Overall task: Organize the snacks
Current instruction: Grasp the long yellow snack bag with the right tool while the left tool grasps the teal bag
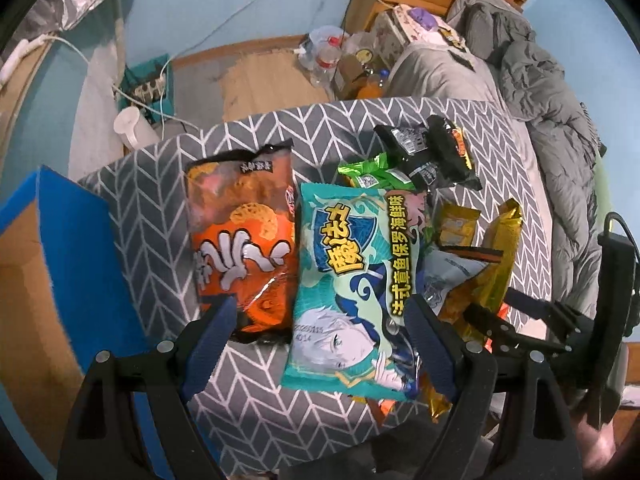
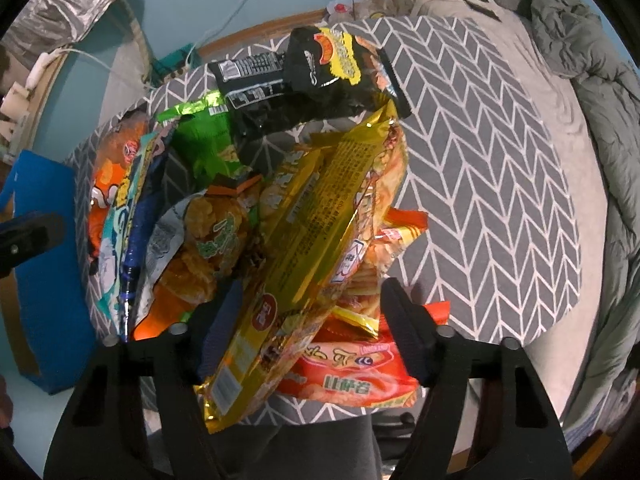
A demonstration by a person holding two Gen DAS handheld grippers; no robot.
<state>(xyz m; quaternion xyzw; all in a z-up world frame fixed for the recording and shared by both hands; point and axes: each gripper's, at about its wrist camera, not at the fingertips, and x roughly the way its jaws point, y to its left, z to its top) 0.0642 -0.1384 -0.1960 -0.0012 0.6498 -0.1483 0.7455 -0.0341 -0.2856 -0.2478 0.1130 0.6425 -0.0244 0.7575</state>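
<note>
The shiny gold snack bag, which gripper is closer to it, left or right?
Right. The right gripper has its jaws on either side of the gold snack bag. The left gripper sits further left, straddling the teal snack bag.

A grey cloth with a white herringbone pattern (image 1: 160, 216) covers the table. On it lie an orange crinkled snack bag with white lettering (image 1: 244, 248), a teal snack packet printed with a pale-haired cartoon figure and yellow characters (image 1: 352, 280), a shiny gold foil packet (image 2: 316, 216), a green foil packet (image 2: 200, 140), a black glossy packet (image 2: 304, 80) and a red-orange packet (image 2: 352, 376). A blue-edged brown cardboard box (image 1: 60, 240) stands at the left
</note>
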